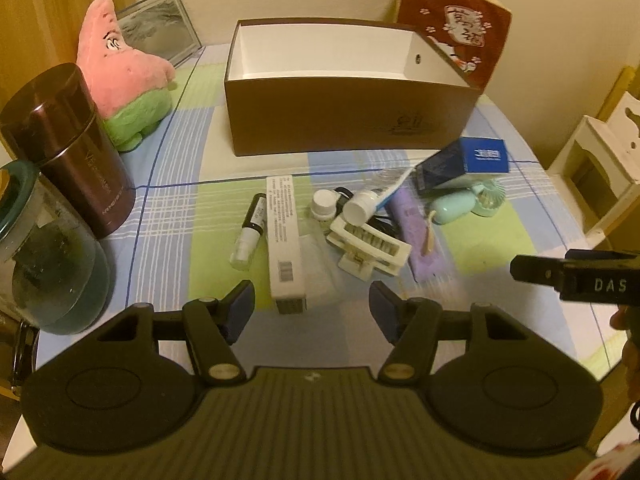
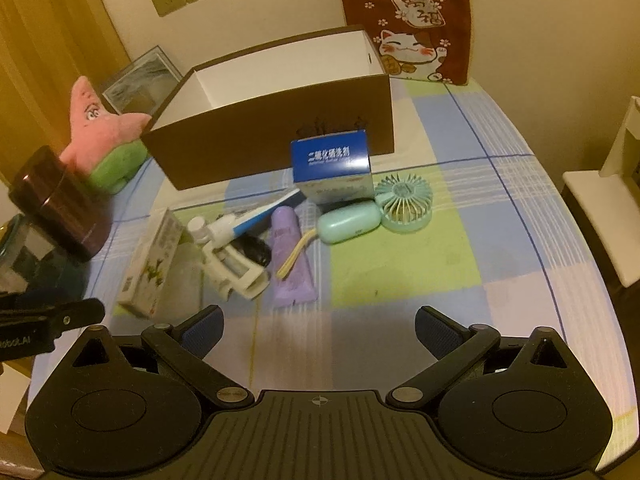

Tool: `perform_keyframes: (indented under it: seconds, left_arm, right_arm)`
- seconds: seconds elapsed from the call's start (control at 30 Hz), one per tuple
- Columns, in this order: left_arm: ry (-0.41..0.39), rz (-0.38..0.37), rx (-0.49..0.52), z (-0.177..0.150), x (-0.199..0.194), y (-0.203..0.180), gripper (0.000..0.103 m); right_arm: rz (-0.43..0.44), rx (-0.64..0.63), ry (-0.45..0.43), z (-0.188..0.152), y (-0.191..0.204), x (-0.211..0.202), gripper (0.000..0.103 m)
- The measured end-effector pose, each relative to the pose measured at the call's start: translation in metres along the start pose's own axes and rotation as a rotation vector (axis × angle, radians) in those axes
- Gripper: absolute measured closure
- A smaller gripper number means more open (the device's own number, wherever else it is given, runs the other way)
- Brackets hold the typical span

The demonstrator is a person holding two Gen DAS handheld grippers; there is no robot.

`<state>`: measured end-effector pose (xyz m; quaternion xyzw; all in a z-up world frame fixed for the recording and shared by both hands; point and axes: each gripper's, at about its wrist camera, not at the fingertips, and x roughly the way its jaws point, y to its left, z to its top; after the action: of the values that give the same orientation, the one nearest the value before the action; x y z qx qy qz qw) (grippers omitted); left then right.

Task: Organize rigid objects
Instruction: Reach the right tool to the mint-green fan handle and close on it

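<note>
An open brown box (image 1: pixel 344 120) with a white inside stands at the back of the table; it also shows in the right wrist view (image 2: pixel 276 136). In front of it lies a pile: a long white carton (image 1: pixel 285 240), a small dark bottle (image 1: pixel 250 232), a toothpaste tube (image 1: pixel 376 198), a white clip holder (image 1: pixel 370 248), a purple tube (image 2: pixel 290 256), a blue and white box (image 2: pixel 332 168) and a mint hand fan (image 2: pixel 404 204). My left gripper (image 1: pixel 312 308) is open and empty, just short of the carton's near end. My right gripper (image 2: pixel 318 328) is open and empty, in front of the purple tube.
A dark red canister (image 1: pixel 68 148) and a glass jar (image 1: pixel 44 264) stand at the left. A pink star plush (image 1: pixel 124 76) and a framed picture (image 1: pixel 160 28) sit at back left. A red cat cushion (image 2: pixel 408 24) leans on the wall. A white chair (image 1: pixel 600 168) stands right.
</note>
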<state>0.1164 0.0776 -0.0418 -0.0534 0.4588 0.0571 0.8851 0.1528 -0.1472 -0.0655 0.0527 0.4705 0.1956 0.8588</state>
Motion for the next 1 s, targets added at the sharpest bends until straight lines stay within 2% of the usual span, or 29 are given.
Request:
perform_keyframes:
  seconds: [0.33,0.47,0.73,0.87,1.0]
  left_arm:
    - [0.035,0.042,-0.006,0.028,0.046,0.001,0.045]
    - [0.064,0.061,-0.016,0.033,0.063,0.002,0.051]
    - [0.094,0.092,-0.043,0.038,0.081,0.01,0.051]
    - [0.102,0.106,-0.053,0.04,0.086,0.011,0.053]
    - [0.107,0.112,-0.051,0.042,0.089,0.01,0.054]
  right_arm:
    - [-0.019,0.044,0.03,0.035,-0.021,0.048,0.015]
    - [-0.034,0.084,0.042,0.044,-0.029,0.069,0.023]
    - [-0.047,0.215,0.026,0.059,-0.041,0.104,0.026]
    - [-0.077,0.271,0.007,0.065,-0.044,0.119,0.03]
    - [-0.124,0.284,0.031,0.07,-0.044,0.134,0.035]
